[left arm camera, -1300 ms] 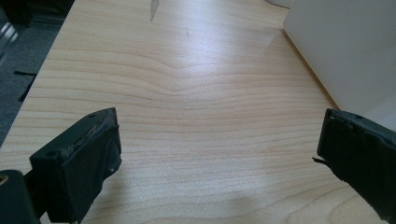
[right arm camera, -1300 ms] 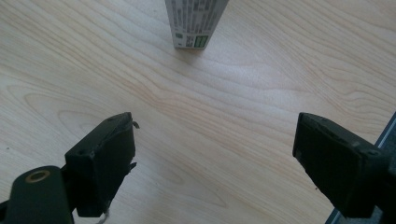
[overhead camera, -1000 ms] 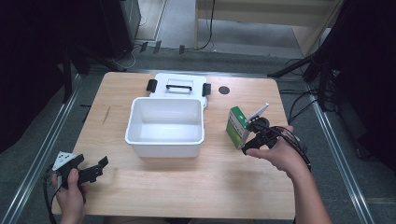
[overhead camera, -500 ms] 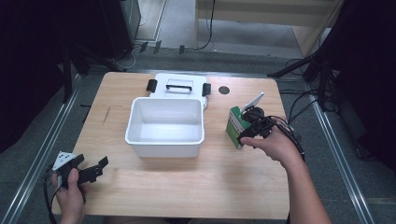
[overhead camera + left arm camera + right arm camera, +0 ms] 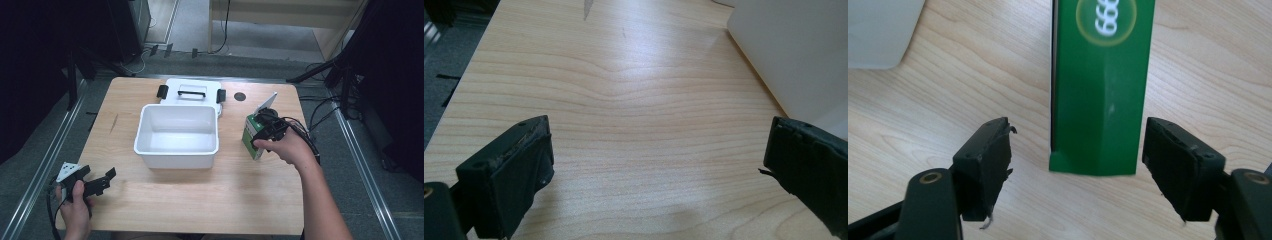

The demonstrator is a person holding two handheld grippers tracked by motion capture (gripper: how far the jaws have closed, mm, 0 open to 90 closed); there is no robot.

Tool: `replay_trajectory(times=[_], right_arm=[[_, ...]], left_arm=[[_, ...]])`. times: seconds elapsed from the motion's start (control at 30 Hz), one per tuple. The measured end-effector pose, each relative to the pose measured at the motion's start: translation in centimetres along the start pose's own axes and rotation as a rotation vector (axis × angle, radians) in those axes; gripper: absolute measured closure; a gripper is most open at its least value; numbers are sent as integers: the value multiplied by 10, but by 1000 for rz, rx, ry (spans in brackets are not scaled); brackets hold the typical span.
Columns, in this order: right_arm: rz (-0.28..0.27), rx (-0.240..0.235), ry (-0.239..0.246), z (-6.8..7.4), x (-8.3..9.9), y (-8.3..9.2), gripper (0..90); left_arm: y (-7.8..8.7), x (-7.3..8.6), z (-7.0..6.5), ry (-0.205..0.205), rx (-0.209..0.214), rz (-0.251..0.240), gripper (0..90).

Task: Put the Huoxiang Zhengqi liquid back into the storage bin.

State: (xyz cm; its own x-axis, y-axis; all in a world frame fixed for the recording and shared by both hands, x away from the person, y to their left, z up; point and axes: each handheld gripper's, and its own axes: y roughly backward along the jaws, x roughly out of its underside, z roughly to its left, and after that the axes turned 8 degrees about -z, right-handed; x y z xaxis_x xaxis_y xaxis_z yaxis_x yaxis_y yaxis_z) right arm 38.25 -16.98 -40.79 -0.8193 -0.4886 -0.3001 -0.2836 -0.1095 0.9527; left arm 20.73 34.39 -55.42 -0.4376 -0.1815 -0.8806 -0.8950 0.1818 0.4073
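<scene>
A green carton (image 5: 251, 137) with a white side stands on the wooden table (image 5: 200, 200), just right of the white bin (image 5: 176, 150). My right gripper (image 5: 265, 127) hovers at its top. In the right gripper view the carton (image 5: 1100, 95) lies between the two black jaws of the right gripper (image 5: 1078, 150), with a gap on each side. The jaws have just been closing and their pads do not touch it. My left gripper (image 5: 102, 180) rests near the table's front left corner. In its own view the left gripper (image 5: 659, 145) is open over bare wood.
The bin's white lid (image 5: 190, 90) with black latches lies behind the bin. A small black disc (image 5: 240, 96) sits on the table behind the carton. A wall of the bin (image 5: 794, 50) stands to the right ahead of the left gripper.
My right hand has moved left and away from me, onto the carton, and its jaws stand narrower. The left hand has stayed where it was.
</scene>
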Motion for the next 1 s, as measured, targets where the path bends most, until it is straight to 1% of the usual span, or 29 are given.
replay_trajectory(times=[0.13, 0.2, 0.27, 0.33, 0.5, 0.8, 0.87, 0.97, 1.0], right_arm=[[2, 1, -2, 1, -9, 0, 337], [-1, -3, 0, 0, -11, -1, 340], [6, -2, -3, 1, -14, -2, 352], [14, 2, 8, 3, -19, -5, 363], [23, -3, 6, 3, -25, -8, 386], [20, 3, -10, -2, -34, -12, 438], [17, 8, -23, -3, -36, -13, 446], [8, 15, -28, -5, -37, -13, 472], [9, 16, -40, -5, -38, -12, 497]], left_arm=[[0, 0, 0, 2, 0, -1, 6], [0, 0, 0, 1, 0, 0, 6], [0, 0, 0, 2, 0, -1, 6], [0, 0, 0, 2, 1, 1, 6], [0, 0, 0, 3, 2, 1, 6], [0, 0, 0, 0, 2, 4, 6], [0, 0, 0, 0, 2, 4, 6], [0, 0, 0, 2, 2, 4, 6], [0, 0, 0, 3, 2, 3, 6]])
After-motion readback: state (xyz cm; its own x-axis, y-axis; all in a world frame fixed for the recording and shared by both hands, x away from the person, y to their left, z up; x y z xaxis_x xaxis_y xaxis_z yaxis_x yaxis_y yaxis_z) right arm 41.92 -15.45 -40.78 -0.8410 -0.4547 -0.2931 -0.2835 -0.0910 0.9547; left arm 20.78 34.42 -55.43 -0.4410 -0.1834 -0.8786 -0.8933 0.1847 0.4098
